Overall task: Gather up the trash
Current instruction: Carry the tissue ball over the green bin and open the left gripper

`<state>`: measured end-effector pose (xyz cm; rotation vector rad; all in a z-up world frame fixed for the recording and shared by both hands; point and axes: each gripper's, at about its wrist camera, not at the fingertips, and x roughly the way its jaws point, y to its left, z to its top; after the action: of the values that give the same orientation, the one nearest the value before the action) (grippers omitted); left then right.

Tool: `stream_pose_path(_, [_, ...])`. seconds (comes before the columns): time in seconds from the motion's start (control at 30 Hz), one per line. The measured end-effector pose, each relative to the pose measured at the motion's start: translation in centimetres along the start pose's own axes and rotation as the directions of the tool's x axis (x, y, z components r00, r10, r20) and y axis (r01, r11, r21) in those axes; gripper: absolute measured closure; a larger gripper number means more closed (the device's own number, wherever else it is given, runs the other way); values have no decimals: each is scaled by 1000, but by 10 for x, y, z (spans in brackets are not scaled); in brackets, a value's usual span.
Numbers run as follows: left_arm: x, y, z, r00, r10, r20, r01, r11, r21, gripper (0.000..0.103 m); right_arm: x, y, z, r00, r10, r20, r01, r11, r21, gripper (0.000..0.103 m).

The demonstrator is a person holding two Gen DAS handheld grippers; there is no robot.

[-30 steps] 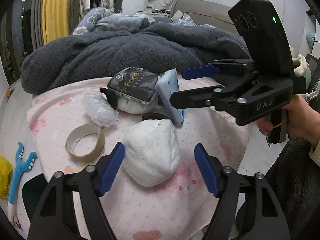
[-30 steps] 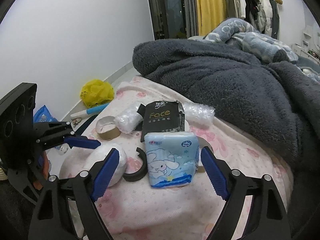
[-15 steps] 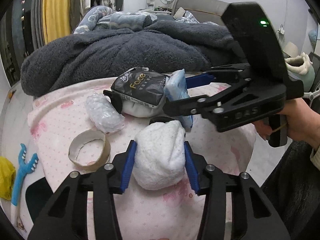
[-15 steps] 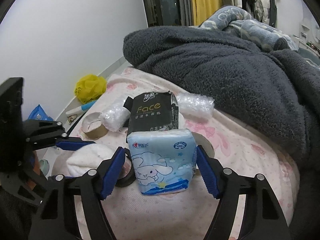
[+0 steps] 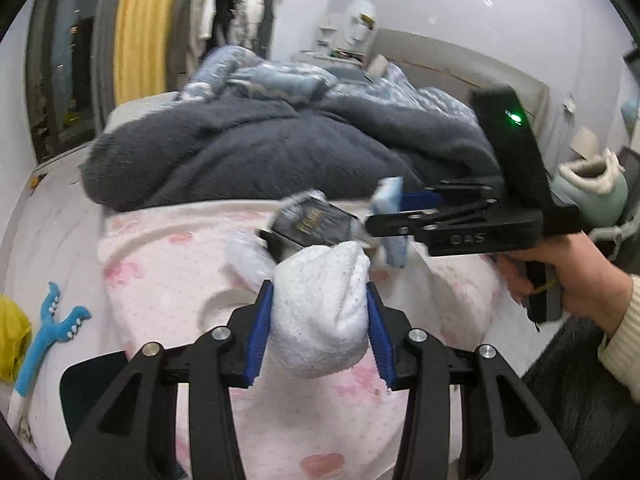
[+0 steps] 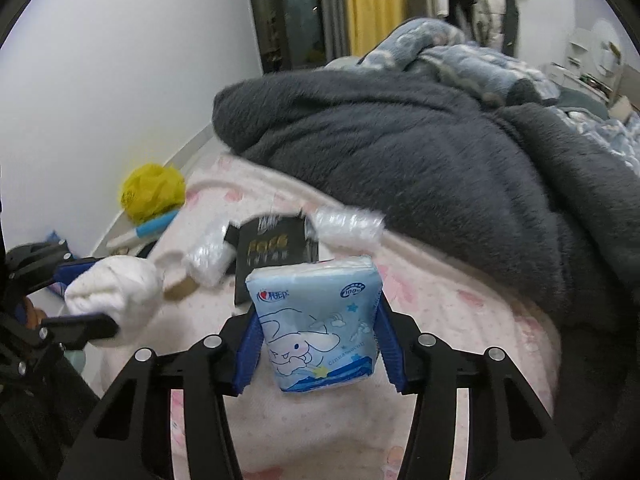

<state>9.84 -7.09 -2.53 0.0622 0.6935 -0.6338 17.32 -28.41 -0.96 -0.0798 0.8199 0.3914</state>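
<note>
Left gripper [image 5: 319, 312] clamps the white wad [image 5: 320, 308]; only the right view shows the right gripper [image 6: 316, 336] – jaws just closing – pinching the blue tissue pack [image 6: 316, 320] before the grey blanket [image 6: 420, 152].

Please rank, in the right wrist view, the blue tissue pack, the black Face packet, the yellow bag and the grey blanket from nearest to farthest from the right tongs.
1. Blue tissue pack: clamped in the right tongs.
2. Black Face packet: just beyond, on the pink sheet.
3. Yellow bag far left on the floor, and grey blanket behind and right: too close to call.
</note>
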Motion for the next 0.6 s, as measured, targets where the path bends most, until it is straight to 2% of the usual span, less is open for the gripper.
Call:
stream_pose_path(0.23, [-20,38,2,991,130,31,-127,988,-87,56,-5,31,23,998,24,53,-23,1000,-15,51])
stream_pose_path(0.47, [-39,87,-6,954,298,28,-290,943,-163,56,0,77,47,993,90,81,-87,995,-39,51])
stream_pose_path(0.6, [-40,115,-19,930,368,-18,-363,909,-204,56,5,99,56,990,112,83,-109,993,-47,51])
